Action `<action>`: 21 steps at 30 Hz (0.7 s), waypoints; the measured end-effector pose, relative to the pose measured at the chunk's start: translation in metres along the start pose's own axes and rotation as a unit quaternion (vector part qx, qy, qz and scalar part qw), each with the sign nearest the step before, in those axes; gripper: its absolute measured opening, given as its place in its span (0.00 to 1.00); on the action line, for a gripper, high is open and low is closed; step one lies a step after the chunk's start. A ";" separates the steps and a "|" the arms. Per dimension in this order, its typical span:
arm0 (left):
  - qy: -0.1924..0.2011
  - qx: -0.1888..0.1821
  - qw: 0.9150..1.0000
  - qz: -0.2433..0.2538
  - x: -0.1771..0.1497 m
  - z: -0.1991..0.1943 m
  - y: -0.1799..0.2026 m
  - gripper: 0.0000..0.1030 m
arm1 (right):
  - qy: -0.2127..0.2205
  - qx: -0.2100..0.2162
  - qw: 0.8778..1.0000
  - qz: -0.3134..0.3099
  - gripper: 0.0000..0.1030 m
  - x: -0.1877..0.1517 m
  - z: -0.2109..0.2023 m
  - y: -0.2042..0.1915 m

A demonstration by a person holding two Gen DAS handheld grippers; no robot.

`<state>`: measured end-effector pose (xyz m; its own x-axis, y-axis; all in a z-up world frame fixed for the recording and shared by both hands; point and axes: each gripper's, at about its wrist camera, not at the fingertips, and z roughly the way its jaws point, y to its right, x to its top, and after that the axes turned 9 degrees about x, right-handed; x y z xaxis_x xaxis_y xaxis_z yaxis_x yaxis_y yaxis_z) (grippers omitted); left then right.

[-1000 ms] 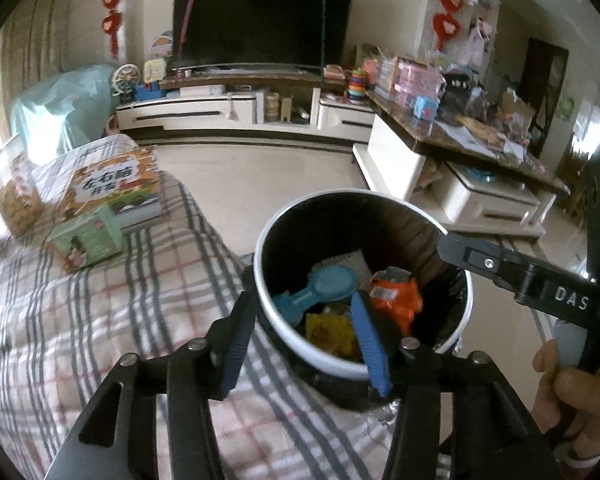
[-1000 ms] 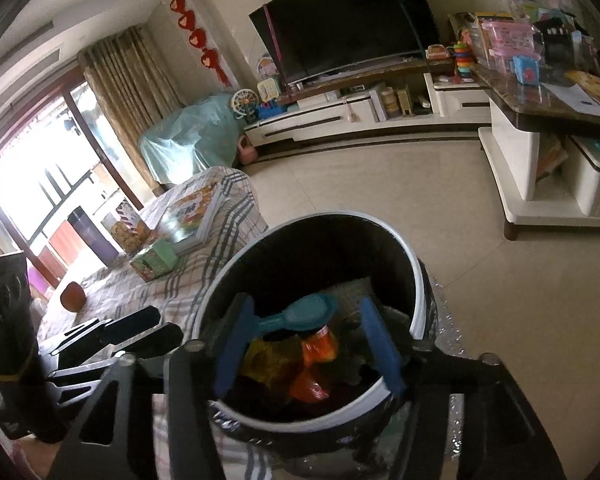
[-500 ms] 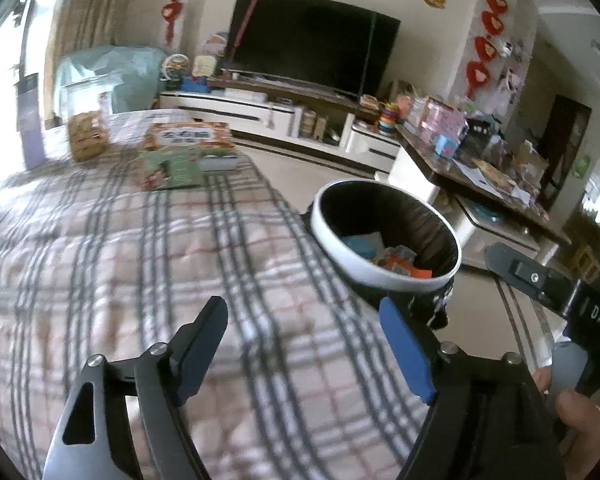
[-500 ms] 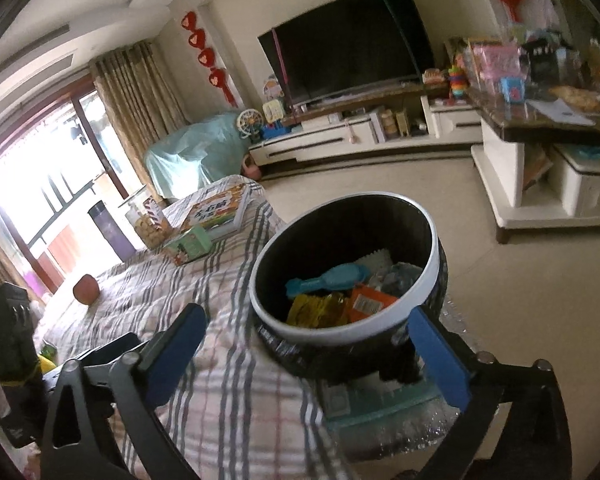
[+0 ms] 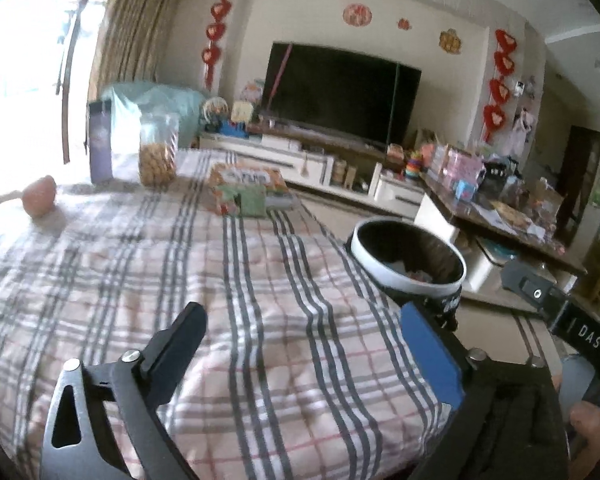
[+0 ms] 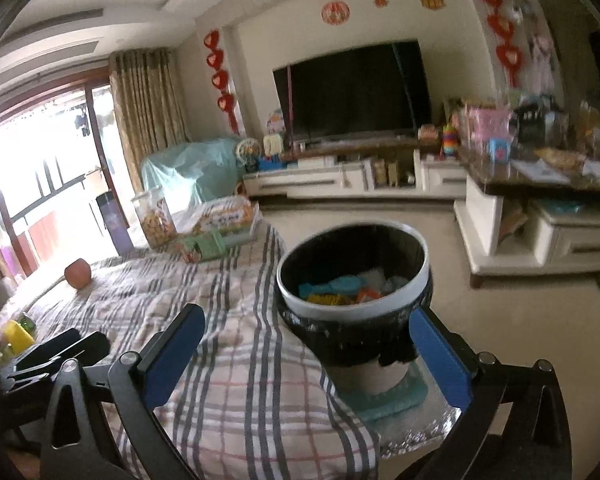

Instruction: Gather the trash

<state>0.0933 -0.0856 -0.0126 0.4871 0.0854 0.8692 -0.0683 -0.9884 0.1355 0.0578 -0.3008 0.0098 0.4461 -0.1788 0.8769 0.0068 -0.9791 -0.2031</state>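
Both the left tool (image 5: 300,344) and the right tool (image 6: 308,344) are held wide open and empty, having just been opening. The small green carton (image 6: 204,248) on the bench (image 5: 180,280) is judged light, crushable, best pinched across its short sides.

Round white-rimmed trash bin (image 6: 354,304) lined with a black bag, just beside right edge of plaid-covered table (image 5: 220,300); flat boxes (image 5: 246,188) at far end, biscuit jar (image 5: 157,156) left of them

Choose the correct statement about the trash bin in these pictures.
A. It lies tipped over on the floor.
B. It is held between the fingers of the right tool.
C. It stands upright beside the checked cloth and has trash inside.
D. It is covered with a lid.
C: the trash bin stands upright and open-topped at the edge of the checked cloth, with colourful trash visible inside.
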 end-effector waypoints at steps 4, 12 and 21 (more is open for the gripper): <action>0.035 0.039 0.999 0.010 -0.009 -0.020 -0.002 0.99 | 0.052 -0.017 0.998 -0.031 1.00 0.003 -0.022 -0.015; 0.061 0.071 0.995 0.021 -0.038 -0.030 0.001 0.99 | 0.073 -0.007 0.996 -0.044 1.00 -0.019 -0.023 -0.028; 0.085 0.100 0.991 0.037 -0.049 -0.031 0.002 0.99 | 0.065 -0.004 0.997 -0.049 1.00 -0.034 -0.017 -0.035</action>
<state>0.0426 -0.0882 -0.0403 0.3321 0.0144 0.9431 0.0843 -0.9963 -0.0144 0.0266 -0.2619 -0.0056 0.3232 -0.0931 0.9417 0.0363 -0.9932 -0.1106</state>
